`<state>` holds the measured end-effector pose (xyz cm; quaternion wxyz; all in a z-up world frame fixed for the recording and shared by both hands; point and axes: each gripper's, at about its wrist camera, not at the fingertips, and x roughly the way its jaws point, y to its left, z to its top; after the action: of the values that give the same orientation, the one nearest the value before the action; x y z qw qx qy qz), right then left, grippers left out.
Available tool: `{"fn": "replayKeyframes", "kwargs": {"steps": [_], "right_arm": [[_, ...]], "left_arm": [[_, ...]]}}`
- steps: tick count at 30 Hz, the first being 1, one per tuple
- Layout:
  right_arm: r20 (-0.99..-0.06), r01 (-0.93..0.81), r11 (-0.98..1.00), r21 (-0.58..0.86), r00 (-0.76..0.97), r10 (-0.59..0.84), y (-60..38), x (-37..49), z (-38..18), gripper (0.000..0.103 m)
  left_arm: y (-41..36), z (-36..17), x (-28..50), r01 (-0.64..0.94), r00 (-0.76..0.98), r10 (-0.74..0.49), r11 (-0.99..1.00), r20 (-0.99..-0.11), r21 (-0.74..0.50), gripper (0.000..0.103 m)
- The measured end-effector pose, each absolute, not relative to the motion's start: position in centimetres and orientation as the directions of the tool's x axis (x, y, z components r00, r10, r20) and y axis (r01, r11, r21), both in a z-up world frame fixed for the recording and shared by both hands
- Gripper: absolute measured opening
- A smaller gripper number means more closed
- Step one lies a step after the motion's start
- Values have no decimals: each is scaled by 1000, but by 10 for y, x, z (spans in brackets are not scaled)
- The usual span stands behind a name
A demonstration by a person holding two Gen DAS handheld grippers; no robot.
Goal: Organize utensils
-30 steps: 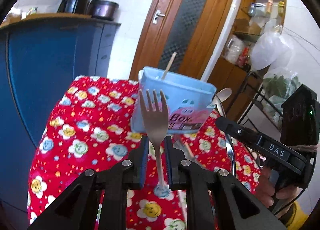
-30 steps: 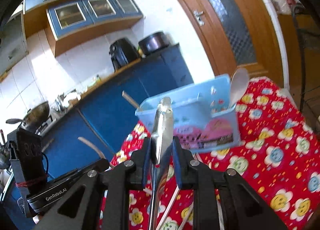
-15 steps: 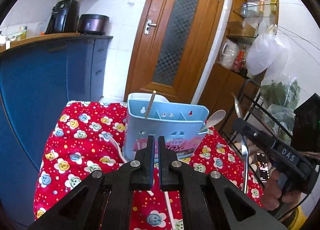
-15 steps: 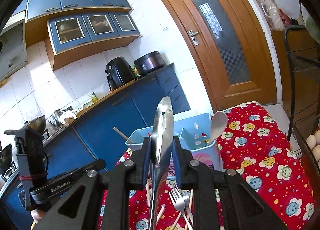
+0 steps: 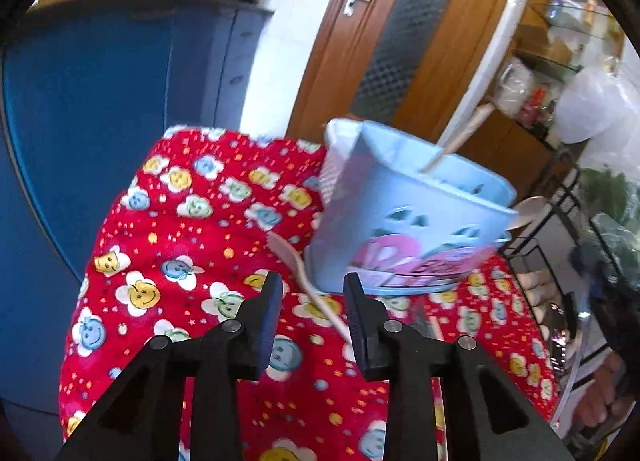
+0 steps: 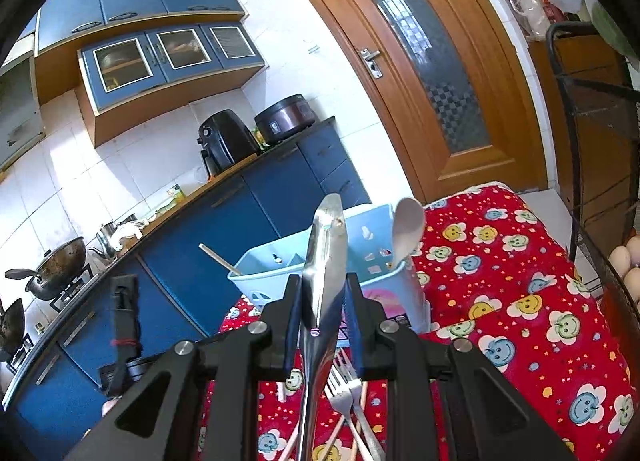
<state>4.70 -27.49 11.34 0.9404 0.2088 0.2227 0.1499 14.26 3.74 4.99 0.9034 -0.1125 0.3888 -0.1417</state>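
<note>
Left tool (image 5: pixel 312 297): jaws stand apart and have just been opening; nothing is gripped. A pale spoon (image 5: pixel 298 265) lying on the cloth is seen through the gap, untouched by the pads.

Right tool (image 6: pixel 322 297): closed on a metal utensil (image 6: pixel 326 245), which is held by its handle with the handle end pointing up and away; the working end is hidden below the jaws, so its kind cannot be told.

Utensil holder (image 5: pixel 404 221): light blue plastic with a pink label, stood on the worktop beyond both tools. In the left view it is blurred. A wooden stick (image 5: pixel 460 139) is seen leaning out of it, and a pale spoon bowl (image 6: pixel 408 227) rises at its right end.

Loose forks (image 6: pixel 348 393): laid on the cloth below the right tool, alongside thin sticks.

Worktop (image 6: pixel 520 301): covered by a red cloth printed with smiling flowers.

Surroundings: blue cabinets (image 6: pixel 280 197), an air fryer (image 6: pixel 226 143) and a dark cooker pot (image 6: pixel 286 119) on the counter, a wooden door (image 6: pixel 424 61) behind.
</note>
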Motion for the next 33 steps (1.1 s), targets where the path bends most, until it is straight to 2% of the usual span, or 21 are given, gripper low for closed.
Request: {"fn": "replayKeyframes", "kwargs": {"steps": [10, 18, 25, 27, 28, 33], "right_arm": [[-385, -152, 866, 476, 850, 360, -287, 56, 101, 23], [-394, -150, 865, 479, 844, 365, -289, 60, 95, 23], [-399, -148, 868, 473, 843, 362, -291, 60, 96, 23], [-399, -148, 868, 473, 843, 361, -291, 60, 96, 23], [-398, -149, 868, 473, 843, 362, -290, 60, 96, 23], [-392, -155, 873, 463, 847, 358, -290, 58, 99, 23]], "left_arm": [[41, 13, 190, 98, 571, -435, 878, -696, -468, 32], [37, 3, 209, 68, 561, -404, 892, -722, -446, 32], [33, -2, 225, 59, 550, -347, 924, -760, -379, 32], [35, -6, 227, 50, 541, -360, 916, -760, -398, 23], [37, -8, 228, 48, 534, -376, 908, -757, -417, 11], [46, -8, 221, 49, 548, -452, 857, -704, -513, 4]]}}
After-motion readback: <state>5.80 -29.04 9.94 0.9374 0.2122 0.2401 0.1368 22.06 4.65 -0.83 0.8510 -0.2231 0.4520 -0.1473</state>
